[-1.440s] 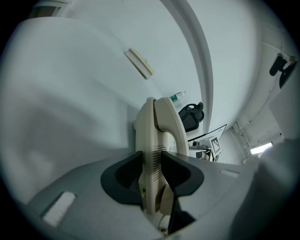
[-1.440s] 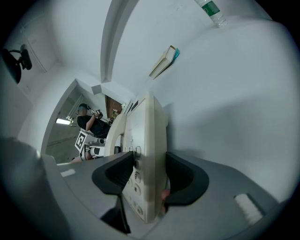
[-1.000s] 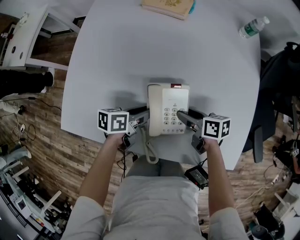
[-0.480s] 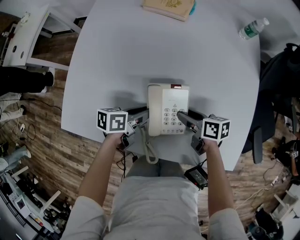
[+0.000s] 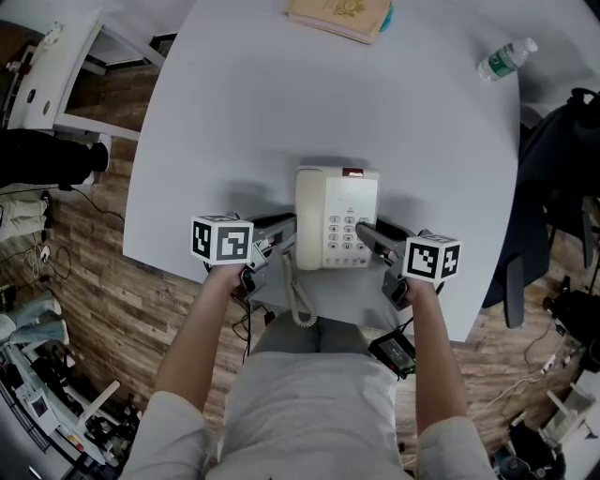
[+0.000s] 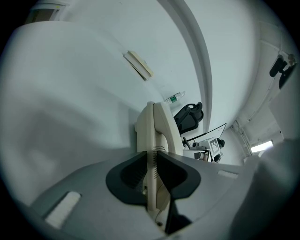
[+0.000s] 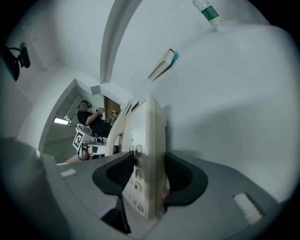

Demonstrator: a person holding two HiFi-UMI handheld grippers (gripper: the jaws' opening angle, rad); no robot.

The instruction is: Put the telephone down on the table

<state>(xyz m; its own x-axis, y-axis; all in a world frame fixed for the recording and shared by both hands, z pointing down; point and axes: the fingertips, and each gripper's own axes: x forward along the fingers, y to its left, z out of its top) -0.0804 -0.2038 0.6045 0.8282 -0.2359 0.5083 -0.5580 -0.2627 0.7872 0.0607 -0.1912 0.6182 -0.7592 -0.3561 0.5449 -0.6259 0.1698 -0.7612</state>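
A cream telephone [image 5: 336,211] with its handset on the left lies flat on the white table [image 5: 281,112], near the front edge. Its coiled cord [image 5: 300,305] hangs over that edge. My left gripper [image 5: 284,241] is at the phone's left side; its jaws have just been closing, and in the left gripper view the pads press both faces of the thin handset edge [image 6: 157,126]. My right gripper [image 5: 367,232] is at the phone's right side. Its jaws have just been closing a little, and the pads lie against the keypad face and the underside [image 7: 145,140].
A book [image 5: 337,14] lies at the table's far edge and a water bottle [image 5: 506,54] at the far right. A black chair with a dark jacket [image 5: 553,178] stands right of the table, a white cabinet [image 5: 47,75] to the left.
The telephone and both hands stay where they were. The left gripper's marker cube has shifted very slightly to the left.
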